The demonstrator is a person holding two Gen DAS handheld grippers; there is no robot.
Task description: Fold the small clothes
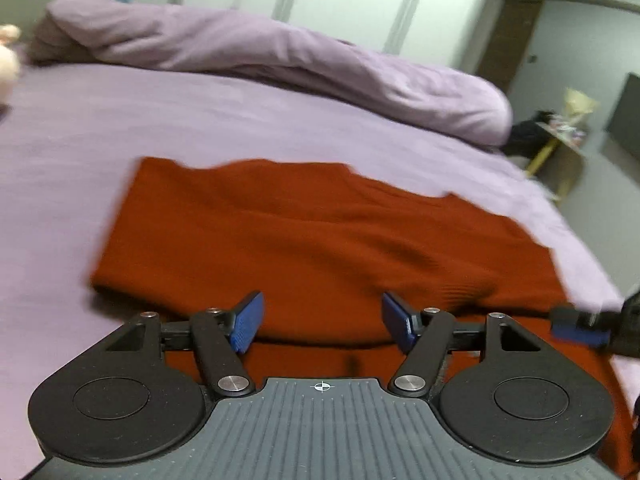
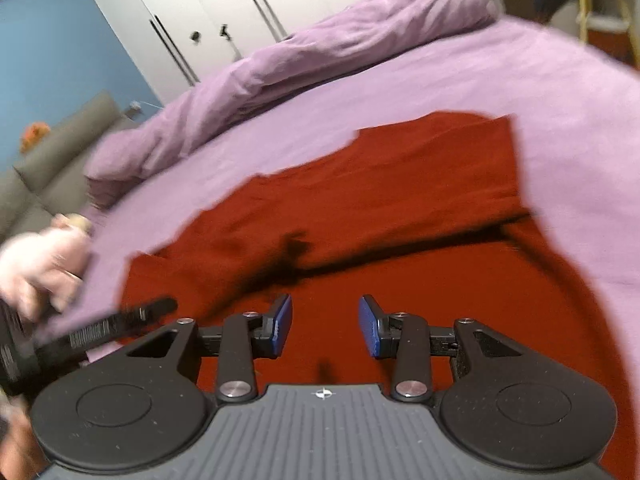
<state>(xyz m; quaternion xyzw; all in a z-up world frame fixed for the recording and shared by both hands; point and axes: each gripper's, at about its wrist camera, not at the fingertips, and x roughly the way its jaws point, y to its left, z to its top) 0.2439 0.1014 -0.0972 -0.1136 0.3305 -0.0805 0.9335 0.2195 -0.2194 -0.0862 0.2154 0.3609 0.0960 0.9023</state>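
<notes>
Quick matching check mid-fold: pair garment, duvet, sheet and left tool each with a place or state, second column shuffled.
1 garment
2 duvet
3 sheet
4 left tool

a bunched along the bed's far side
b open, holding nothing
c spread flat, red
d lilac, lying under the red cloth

Pairs: 1-c, 2-a, 3-d, 4-b

One red garment (image 1: pixel 304 236) lies on one bed (image 1: pixel 80 152), with one bunched duvet (image 1: pixel 280 64) along its far edge. Two grippers are in frame, left (image 1: pixel 322 322) and right (image 2: pixel 324 328), each with two blue pads.
</notes>
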